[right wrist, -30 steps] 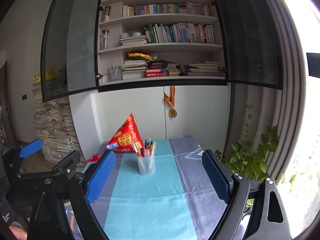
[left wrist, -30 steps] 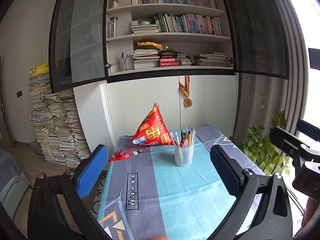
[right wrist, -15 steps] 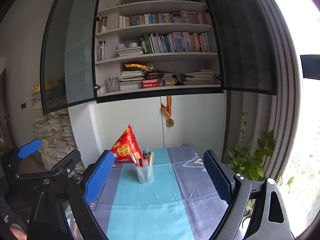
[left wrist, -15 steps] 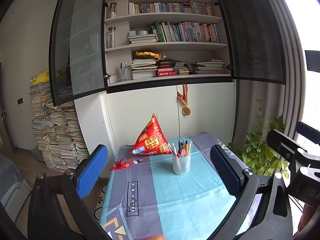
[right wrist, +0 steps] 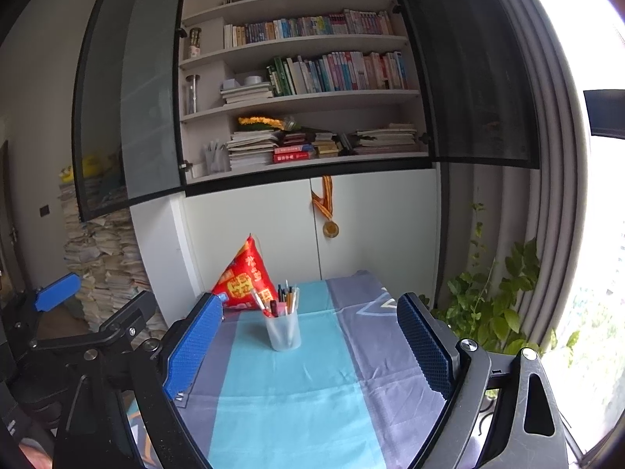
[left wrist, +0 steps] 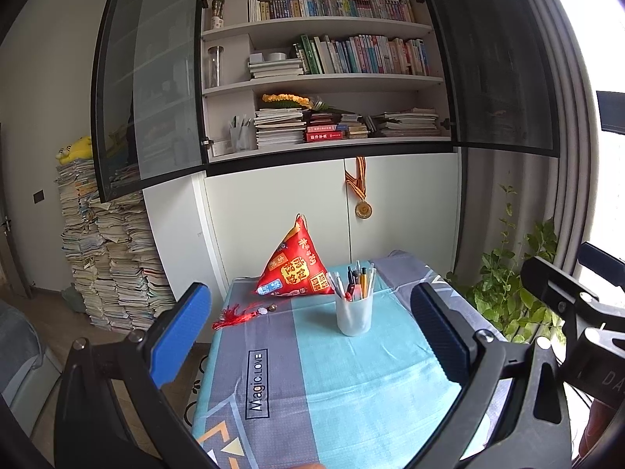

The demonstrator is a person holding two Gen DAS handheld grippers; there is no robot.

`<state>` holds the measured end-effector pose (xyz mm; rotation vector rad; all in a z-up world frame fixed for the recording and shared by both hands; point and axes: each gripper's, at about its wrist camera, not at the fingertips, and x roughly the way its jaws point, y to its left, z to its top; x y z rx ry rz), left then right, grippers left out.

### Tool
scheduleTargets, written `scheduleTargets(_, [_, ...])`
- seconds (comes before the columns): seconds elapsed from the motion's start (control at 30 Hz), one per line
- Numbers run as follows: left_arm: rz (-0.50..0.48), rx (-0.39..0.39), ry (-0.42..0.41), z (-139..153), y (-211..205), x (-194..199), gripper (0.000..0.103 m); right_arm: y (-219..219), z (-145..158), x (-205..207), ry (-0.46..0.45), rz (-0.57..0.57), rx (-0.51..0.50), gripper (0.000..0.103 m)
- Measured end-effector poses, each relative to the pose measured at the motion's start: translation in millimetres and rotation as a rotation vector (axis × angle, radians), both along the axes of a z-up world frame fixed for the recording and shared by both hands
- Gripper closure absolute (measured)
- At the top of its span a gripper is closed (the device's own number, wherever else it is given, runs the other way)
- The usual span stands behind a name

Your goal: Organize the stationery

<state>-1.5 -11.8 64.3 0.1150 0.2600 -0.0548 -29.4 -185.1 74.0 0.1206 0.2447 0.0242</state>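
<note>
A translucent white pen cup [left wrist: 354,315] holding several pens and pencils stands upright near the far middle of the table; it also shows in the right wrist view [right wrist: 283,330]. My left gripper [left wrist: 308,326] is open and empty, held above the near part of the table, well short of the cup. My right gripper [right wrist: 308,346] is open and empty, also back from the cup. The left gripper's body shows at the left of the right wrist view [right wrist: 90,336].
The table wears a blue and grey cloth [left wrist: 351,391]. A red pyramid-shaped pouch [left wrist: 297,267] with a red tassel [left wrist: 238,314] sits behind the cup. A bookshelf cabinet [left wrist: 324,78], hanging medal [left wrist: 362,208], paper stacks [left wrist: 113,258] and a plant [left wrist: 511,293] surround the table.
Both grippers have lifted and drawn back a little; the table and cup sit lower and smaller in both views. Both stay open and empty.
</note>
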Motion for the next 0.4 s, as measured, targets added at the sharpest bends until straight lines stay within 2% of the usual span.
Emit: scheduleTargets(0.4, [0.009,-0.008,-0.014,-0.3,3.0,0.1,0.001,1.0,-1.7,0.5,-0.008,0.003,-0.015,0.012])
